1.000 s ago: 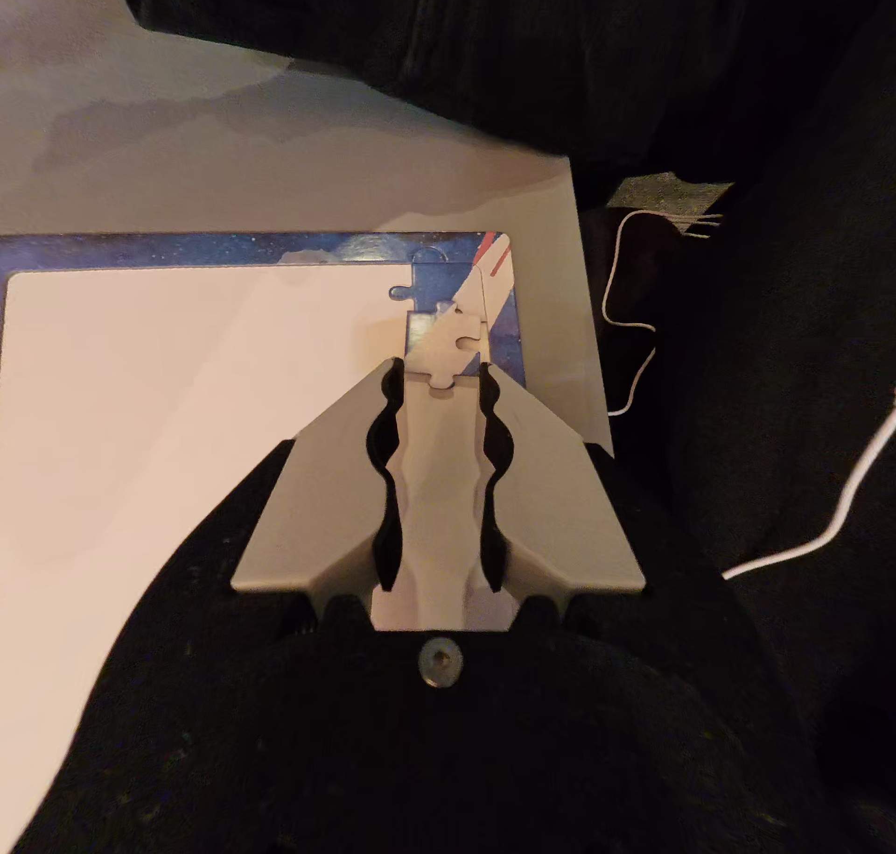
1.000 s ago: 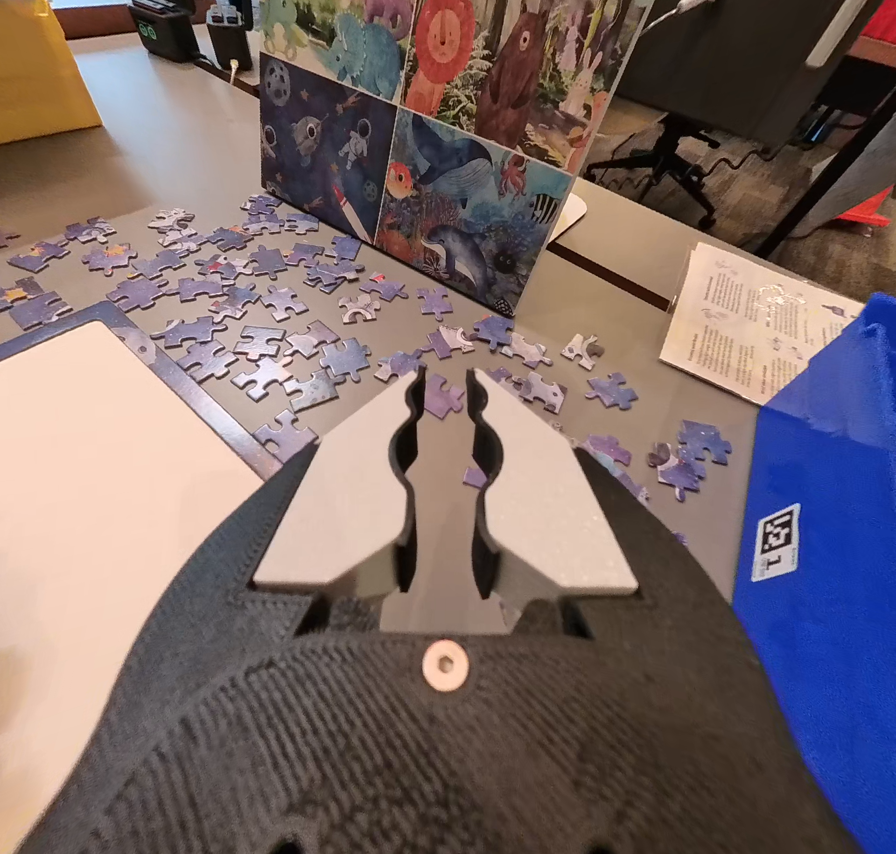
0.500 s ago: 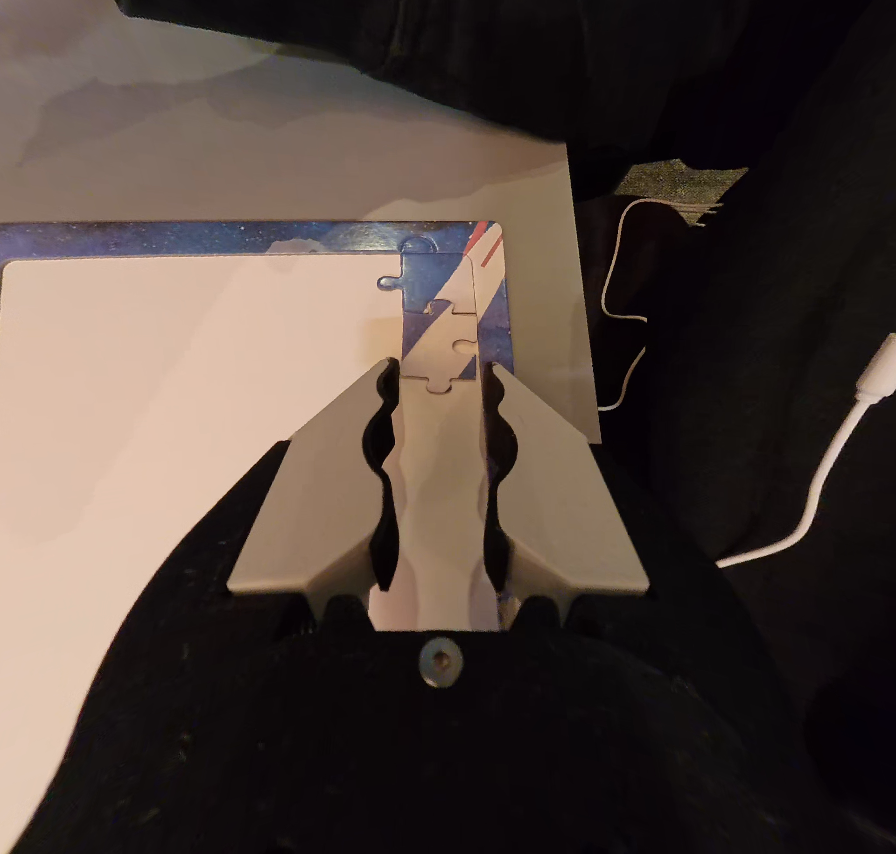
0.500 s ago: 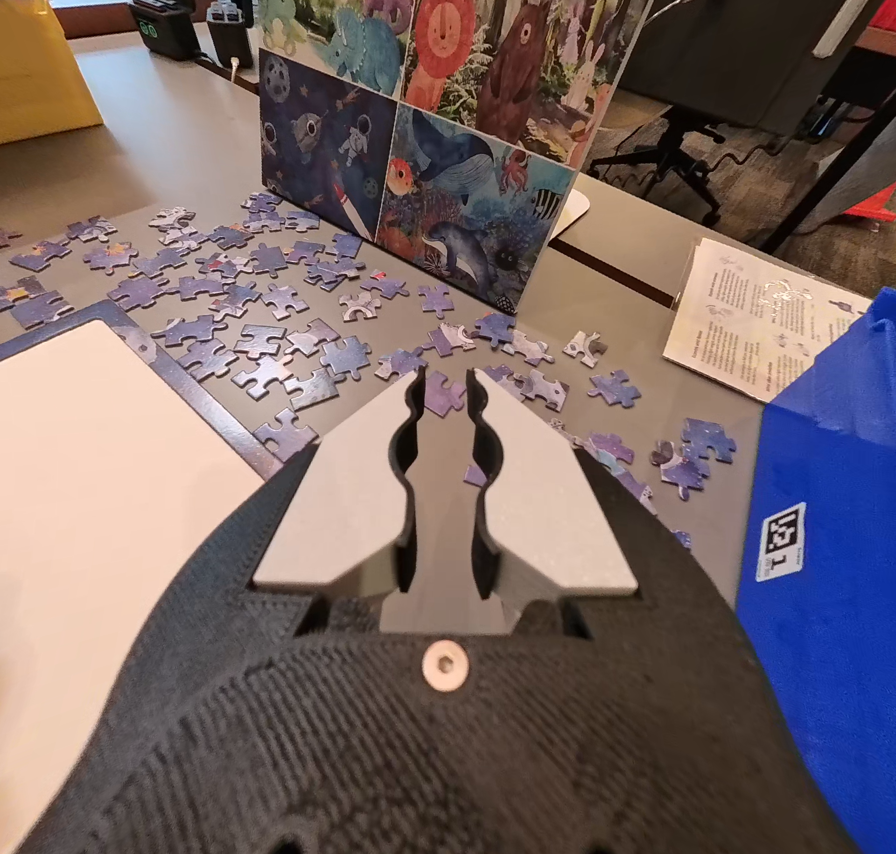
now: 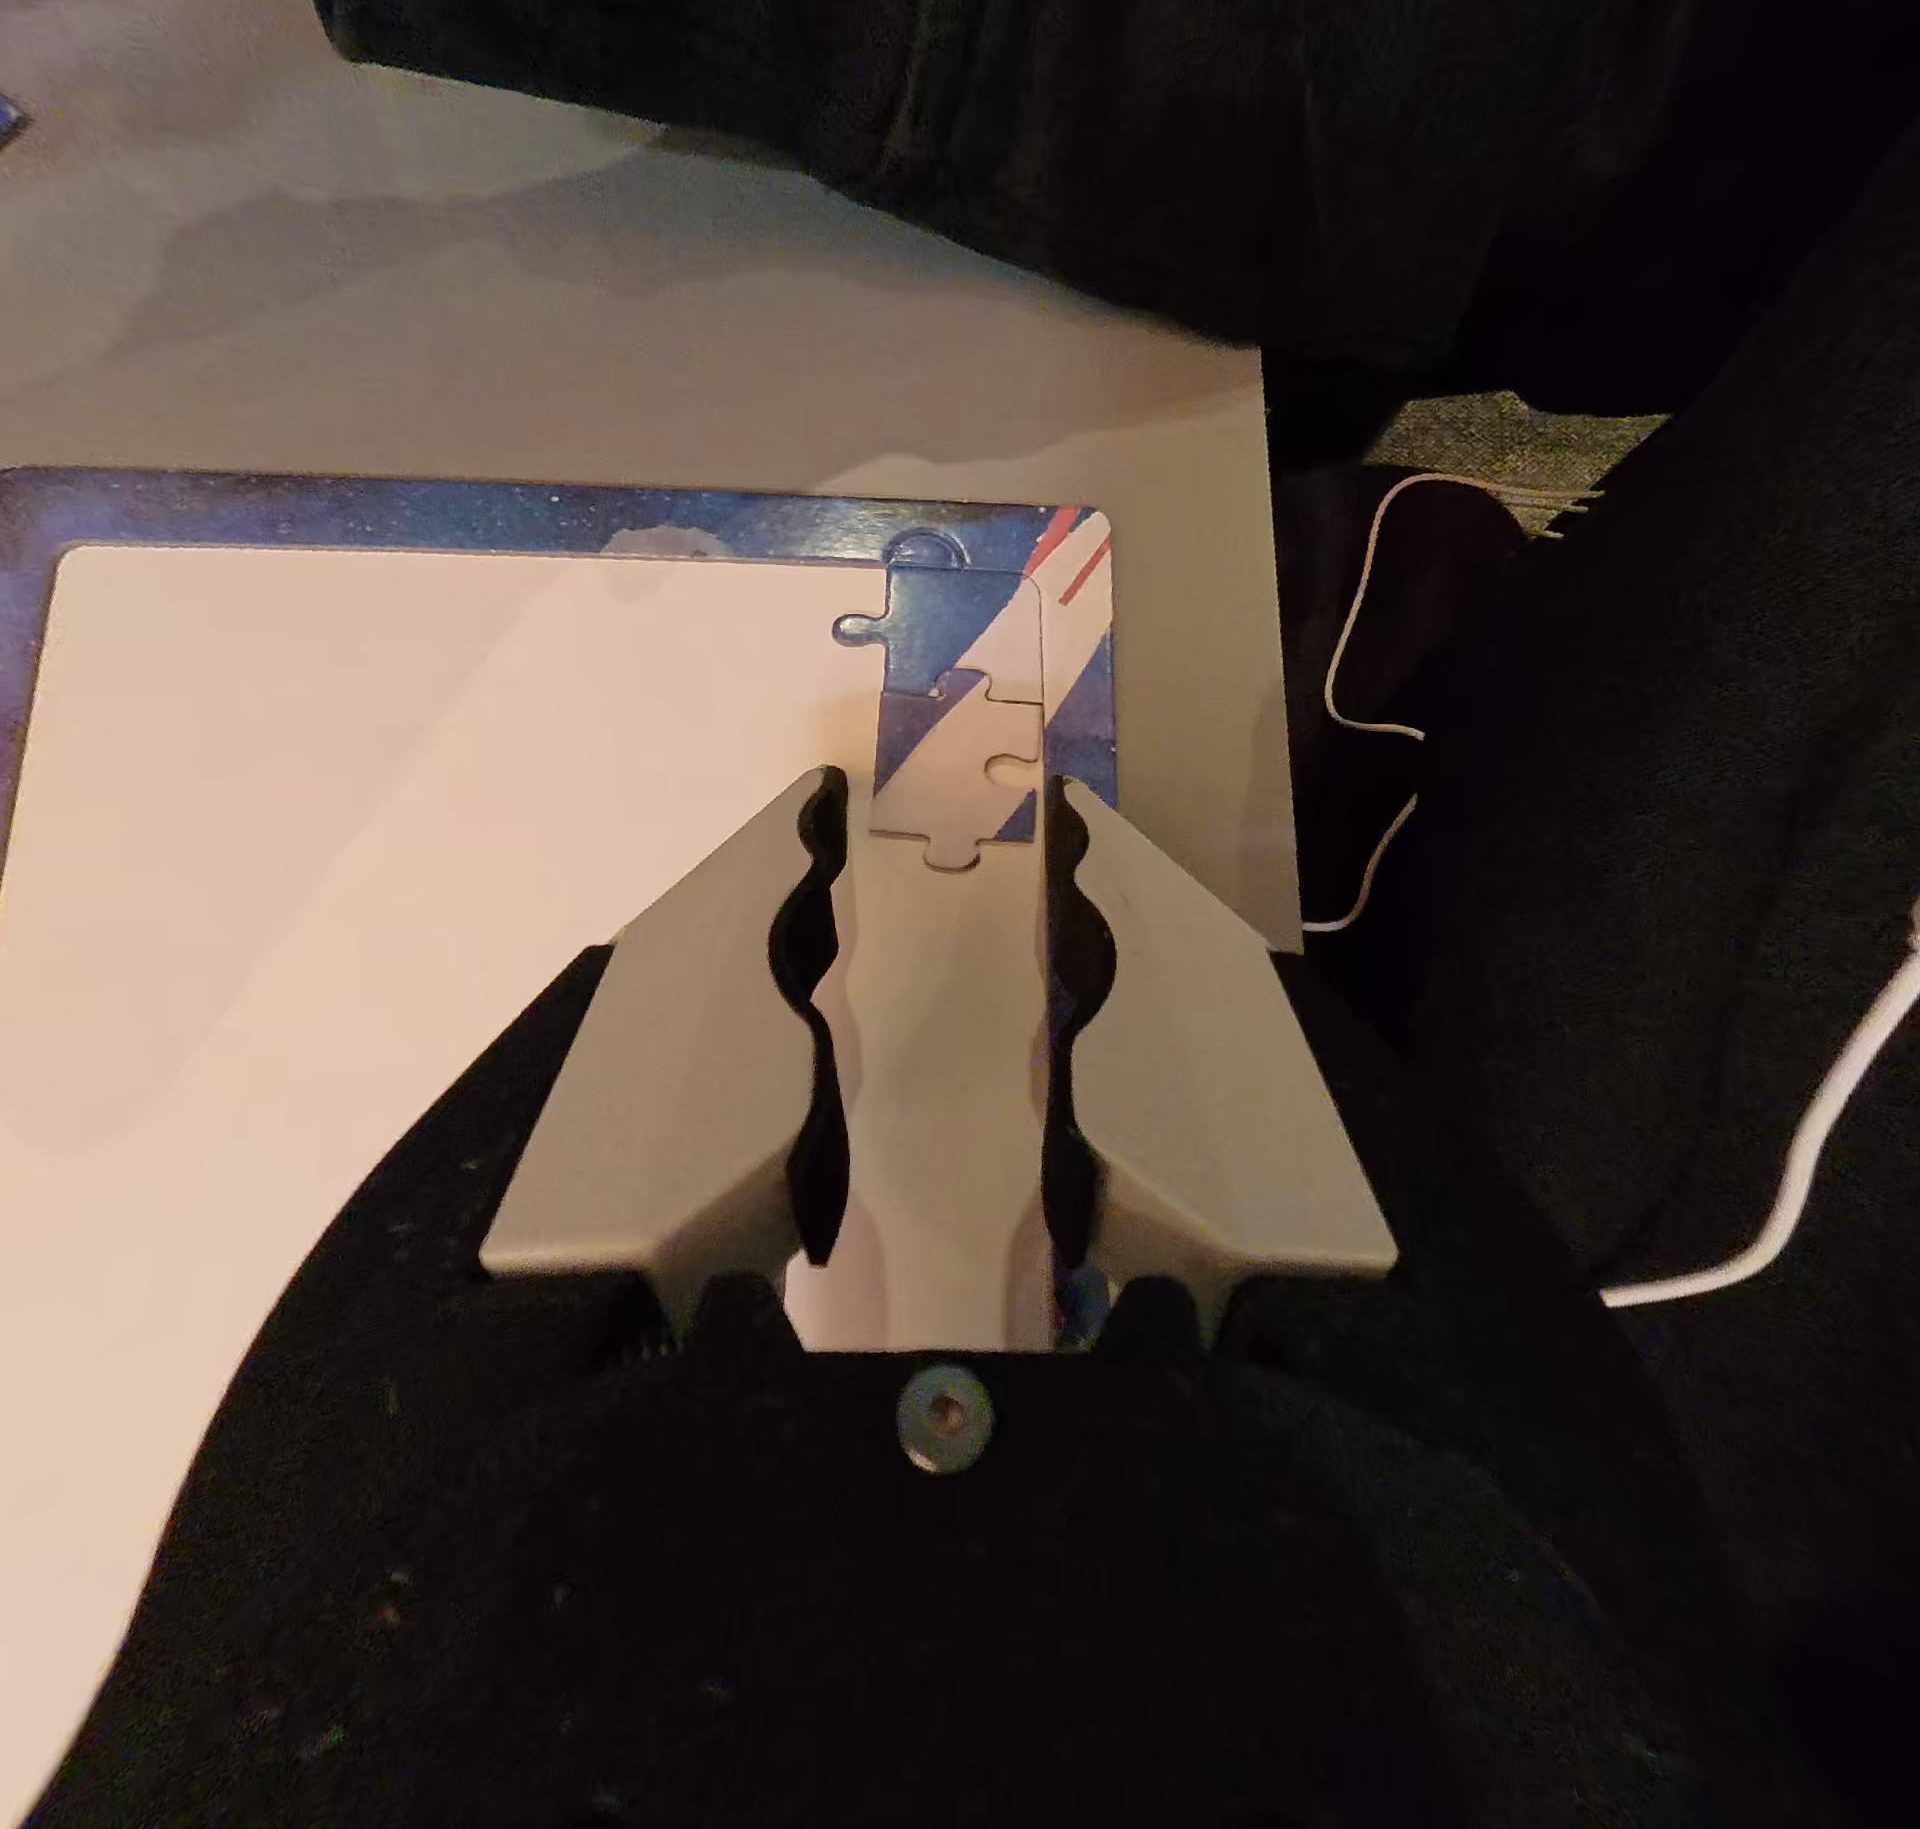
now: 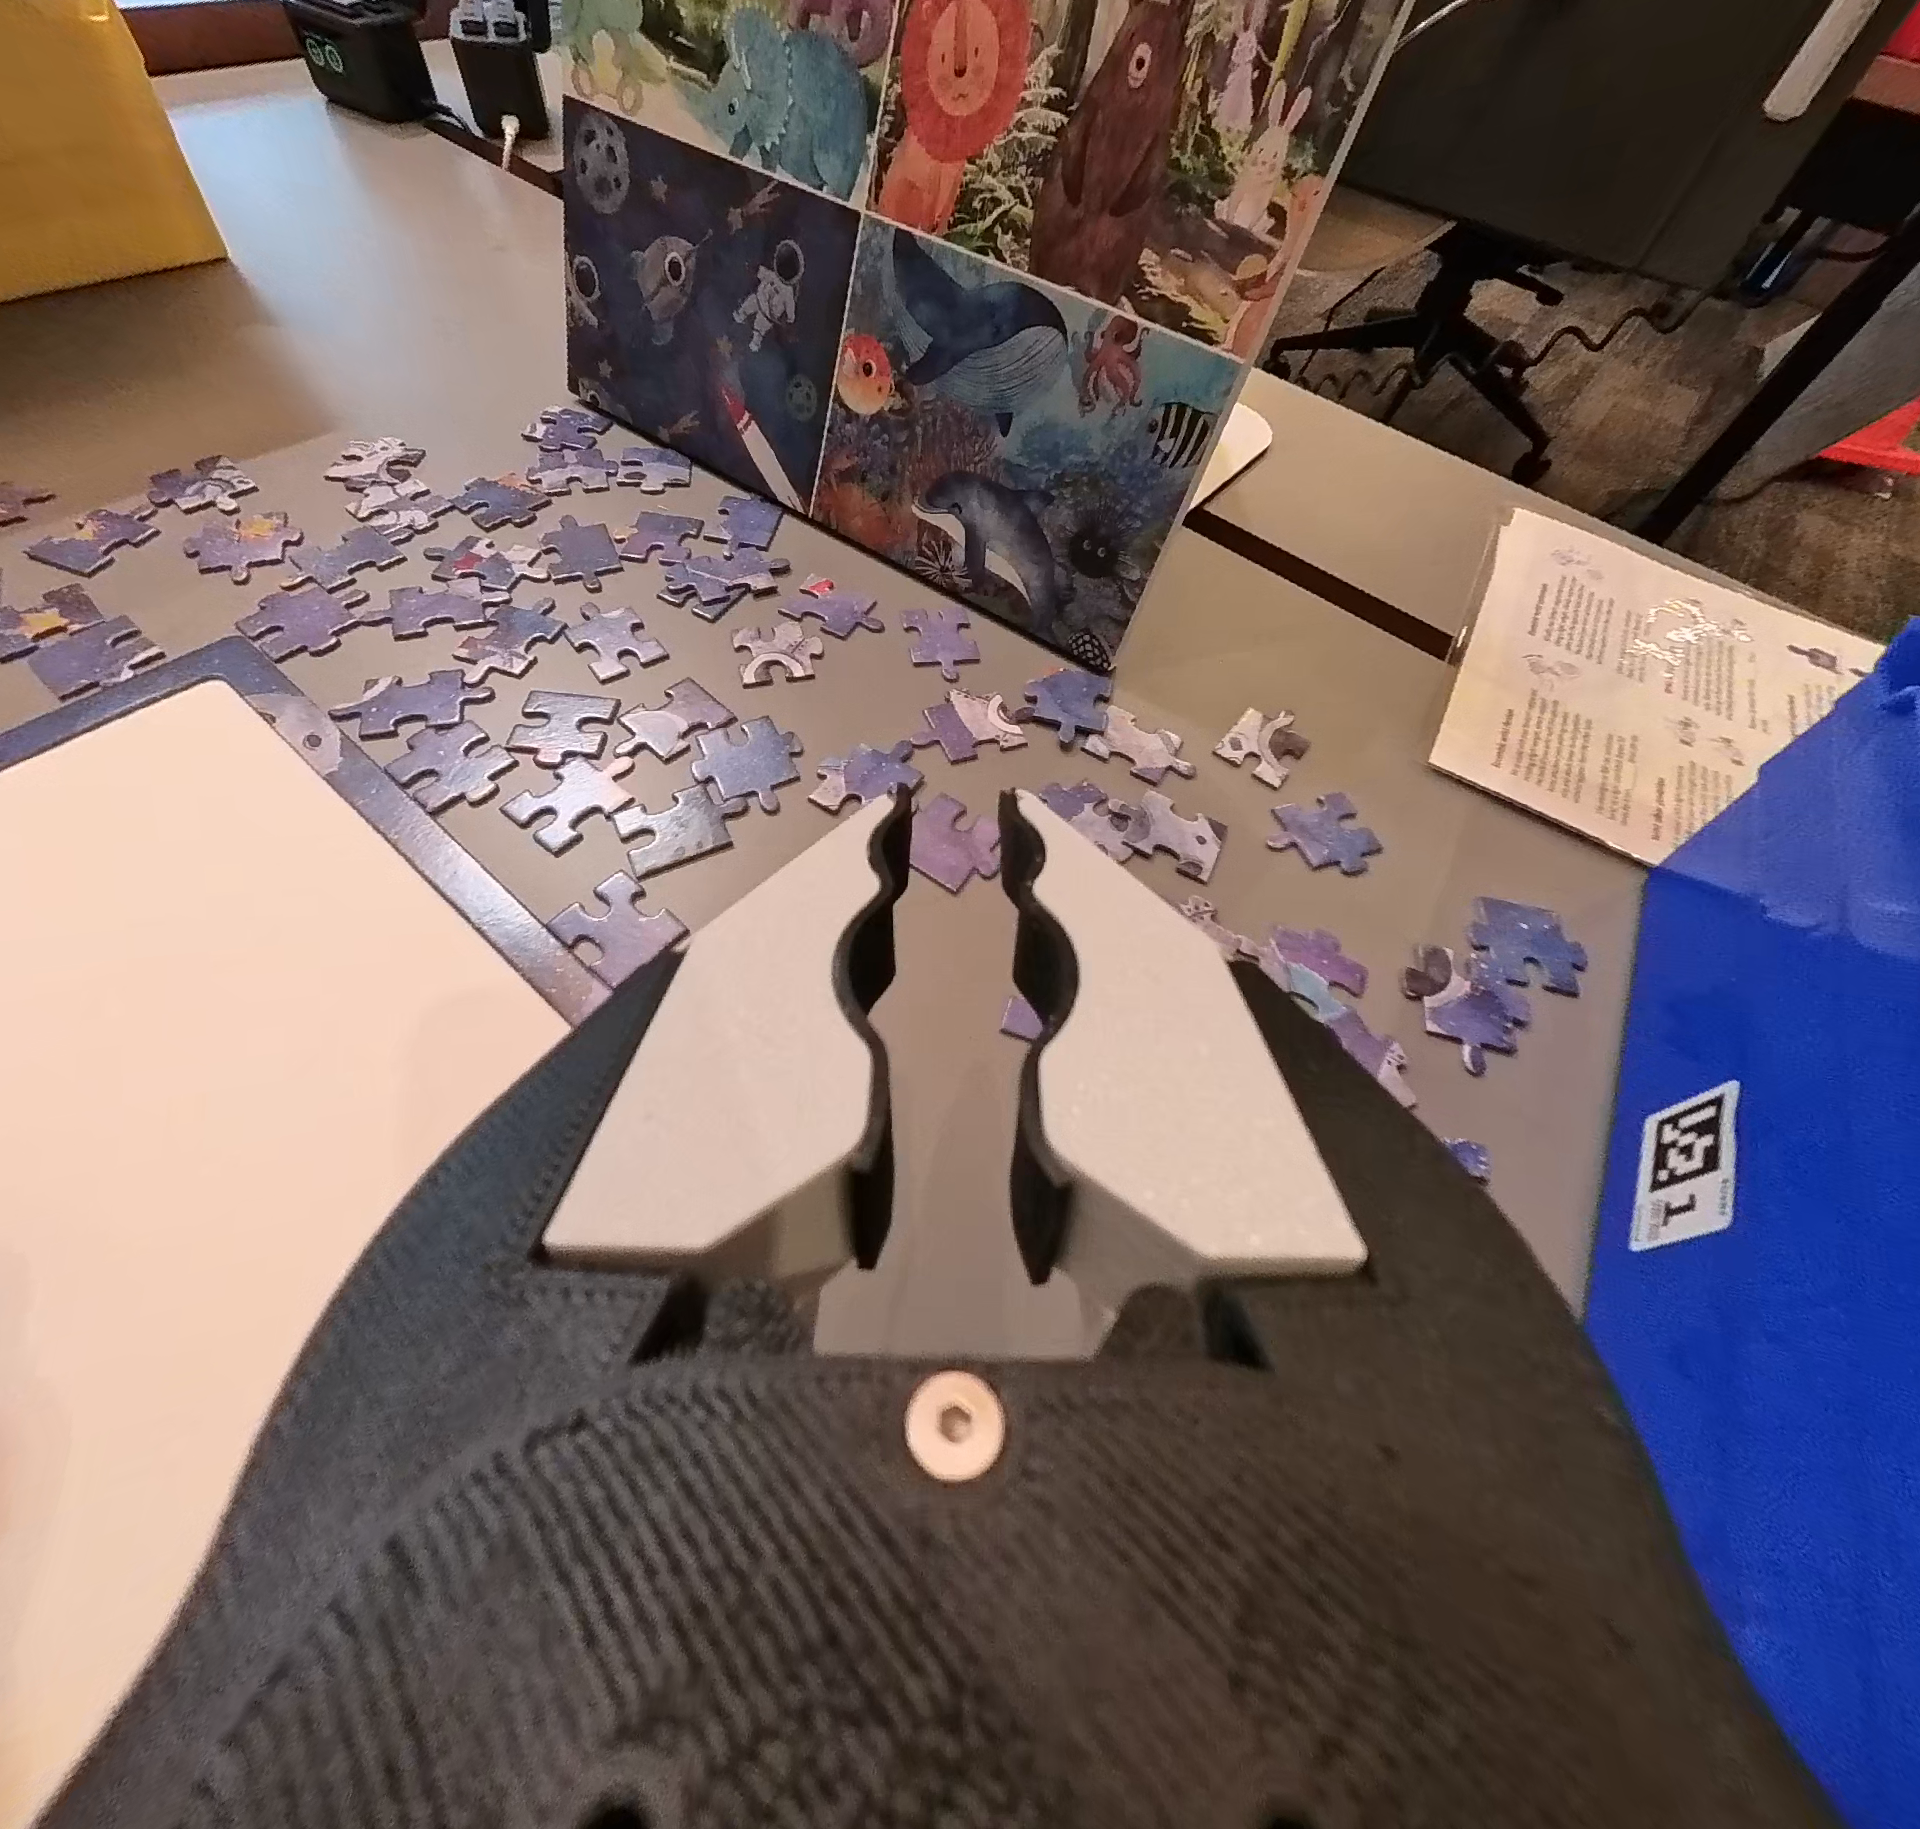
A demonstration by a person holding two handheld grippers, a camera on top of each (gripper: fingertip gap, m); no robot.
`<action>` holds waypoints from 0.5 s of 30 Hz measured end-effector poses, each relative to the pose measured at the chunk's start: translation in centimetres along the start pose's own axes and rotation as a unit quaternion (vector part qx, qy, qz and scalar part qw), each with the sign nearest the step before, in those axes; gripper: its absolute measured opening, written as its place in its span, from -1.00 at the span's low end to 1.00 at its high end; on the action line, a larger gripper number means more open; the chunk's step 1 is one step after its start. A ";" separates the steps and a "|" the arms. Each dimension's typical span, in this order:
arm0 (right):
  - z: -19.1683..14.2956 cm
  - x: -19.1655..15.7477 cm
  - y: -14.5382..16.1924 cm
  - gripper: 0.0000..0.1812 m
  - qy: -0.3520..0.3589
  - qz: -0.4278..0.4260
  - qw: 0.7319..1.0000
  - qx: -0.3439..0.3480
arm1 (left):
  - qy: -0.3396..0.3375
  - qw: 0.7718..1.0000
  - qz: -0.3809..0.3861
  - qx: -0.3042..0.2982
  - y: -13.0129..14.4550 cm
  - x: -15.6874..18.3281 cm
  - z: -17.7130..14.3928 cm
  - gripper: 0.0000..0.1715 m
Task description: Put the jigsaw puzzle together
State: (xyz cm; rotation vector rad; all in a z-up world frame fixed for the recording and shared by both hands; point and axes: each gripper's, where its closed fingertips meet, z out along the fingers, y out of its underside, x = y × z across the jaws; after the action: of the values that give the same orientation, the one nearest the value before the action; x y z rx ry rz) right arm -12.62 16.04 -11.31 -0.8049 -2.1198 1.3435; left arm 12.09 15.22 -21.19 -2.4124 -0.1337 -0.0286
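The left gripper (image 5: 943,792) stands with jaws apart and empty. Just ahead of its tips, two joined puzzle pieces (image 5: 961,714) lie flat in the corner of the dark blue puzzle frame (image 5: 447,517). The right gripper (image 6: 954,811) has a narrow gap and holds nothing. Beyond it, dozens of loose pieces (image 6: 582,657) — glossy, purple-blue — scatter over the grey table (image 6: 1299,657), some hidden behind the fingers, before one upright picture board (image 6: 935,221).
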 end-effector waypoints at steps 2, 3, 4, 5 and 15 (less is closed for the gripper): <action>0.0 0.0 0.0 -0.83 0.000 0.000 1.000 0.000 | -0.002 1.000 -0.004 0.004 -0.1 -0.1 0.1 -0.56; 0.0 0.0 0.0 -0.83 0.000 0.000 1.000 0.000 | -0.004 1.000 -0.006 0.005 -0.2 -0.1 0.1 -0.56; 0.0 0.0 0.0 -0.83 0.000 -0.001 1.000 0.000 | -0.005 1.000 -0.006 0.007 -0.3 -0.1 0.1 -0.55; 0.0 0.0 0.0 -0.83 0.000 -0.001 1.000 0.000 | -0.007 1.000 -0.006 0.008 -0.3 -0.2 0.2 -0.56; 0.0 -0.1 0.0 -0.83 -0.001 -0.001 1.000 0.000 | -0.010 1.000 -0.003 0.007 -0.6 -0.1 0.6 -0.57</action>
State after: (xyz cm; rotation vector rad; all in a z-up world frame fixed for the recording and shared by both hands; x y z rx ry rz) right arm -12.59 15.98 -11.30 -0.8012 -2.1208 1.3432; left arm 11.88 16.01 -21.24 -2.3980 -0.1496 -0.0063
